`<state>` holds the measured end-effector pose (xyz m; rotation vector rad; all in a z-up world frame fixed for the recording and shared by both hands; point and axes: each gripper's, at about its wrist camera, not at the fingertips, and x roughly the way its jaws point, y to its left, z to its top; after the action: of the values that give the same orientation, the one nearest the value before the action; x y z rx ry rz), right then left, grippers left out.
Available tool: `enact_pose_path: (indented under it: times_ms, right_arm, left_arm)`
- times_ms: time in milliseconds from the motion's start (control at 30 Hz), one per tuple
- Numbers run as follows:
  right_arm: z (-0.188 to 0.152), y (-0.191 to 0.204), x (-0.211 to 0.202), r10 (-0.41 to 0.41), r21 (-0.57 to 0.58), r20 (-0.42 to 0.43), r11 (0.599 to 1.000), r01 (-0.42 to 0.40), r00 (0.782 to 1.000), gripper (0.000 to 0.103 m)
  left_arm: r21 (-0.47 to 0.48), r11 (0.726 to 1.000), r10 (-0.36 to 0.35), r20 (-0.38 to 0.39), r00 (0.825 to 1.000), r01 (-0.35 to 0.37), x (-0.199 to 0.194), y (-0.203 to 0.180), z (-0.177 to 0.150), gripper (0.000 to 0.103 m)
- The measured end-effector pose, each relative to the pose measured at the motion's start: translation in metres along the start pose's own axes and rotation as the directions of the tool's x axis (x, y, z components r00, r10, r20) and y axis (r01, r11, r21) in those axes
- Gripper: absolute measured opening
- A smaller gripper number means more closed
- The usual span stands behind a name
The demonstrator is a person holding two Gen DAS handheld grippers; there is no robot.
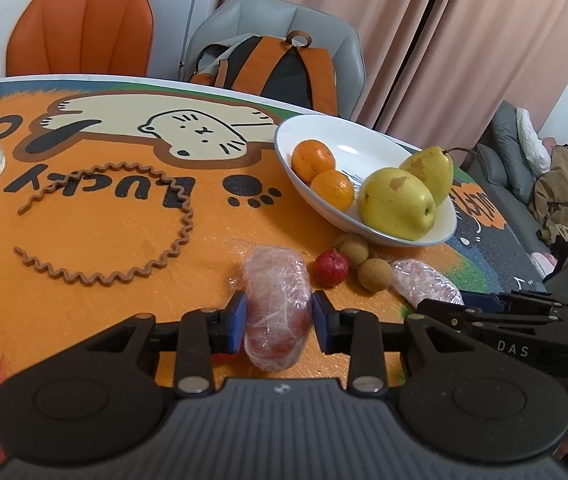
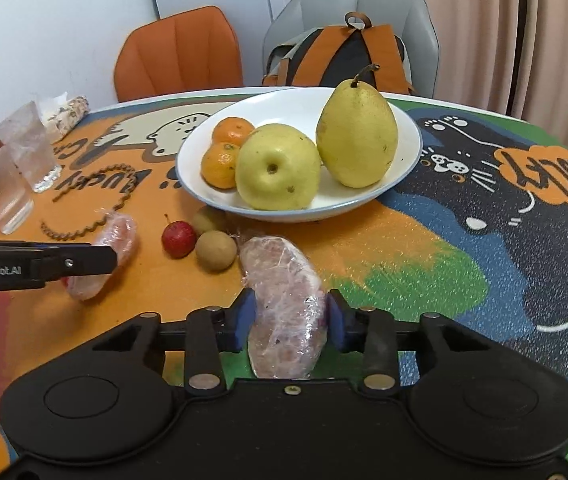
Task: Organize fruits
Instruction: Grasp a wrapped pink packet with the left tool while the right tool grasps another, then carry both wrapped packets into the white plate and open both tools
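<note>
A white bowl [image 2: 404, 160] holds two mandarins [image 2: 224, 160], a yellow apple-like fruit [image 2: 278, 168] and a pear [image 2: 356, 136]. In front of it lie a small red fruit [image 2: 179, 239] and two brown longans [image 2: 216, 250]. My left gripper [image 1: 280, 322] is shut on a reddish fruit piece in cling film [image 1: 276, 280] that rests on the mat. My right gripper [image 2: 290, 318] has its blue pads against the sides of a second, paler wrapped piece [image 2: 280, 268], also on the mat. The two grippers sit side by side, with the loose fruits between them.
Two clear glasses [image 2: 30, 148] stand at the table's left, beside a brown wavy ring [image 1: 132, 224]. The cartoon mat [image 2: 484, 240] covers the table. Behind the table stand an orange chair [image 1: 80, 28] and a grey chair carrying a backpack [image 1: 280, 68]. A sofa [image 1: 524, 152] lies right.
</note>
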<state>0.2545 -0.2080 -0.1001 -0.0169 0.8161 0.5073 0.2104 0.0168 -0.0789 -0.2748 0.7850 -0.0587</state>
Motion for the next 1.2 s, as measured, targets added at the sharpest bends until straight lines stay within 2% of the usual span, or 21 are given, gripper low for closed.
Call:
enact_pose_path:
  times_ms: [167,267,733,1200]
  right_arm:
    - [0.001,-0.006,-0.011,0.033,0.033,0.024,0.999,-0.034,0.999,0.021]
    - [0.002,-0.006,-0.015,0.045,0.031,0.035,0.998,-0.046,0.998,0.019]
    - [0.007,-0.005,-0.044,0.064,0.026,0.124,0.997,-0.068,0.990,0.017]
    - [0.026,-0.008,-0.071,0.044,0.008,0.201,0.999,-0.046,0.979,0.017]
  left_arm:
    - [0.003,1.000,-0.013,0.018,1.000,0.012,-0.007,-0.005,0.000,0.033]
    - [0.011,1.000,-0.016,0.036,0.999,0.015,-0.012,-0.007,0.003,0.033]
    - [0.024,0.999,-0.028,0.075,0.997,0.026,-0.026,-0.013,0.010,0.033]
    - [0.051,0.998,-0.049,0.111,0.993,0.044,-0.031,-0.028,0.027,0.033]
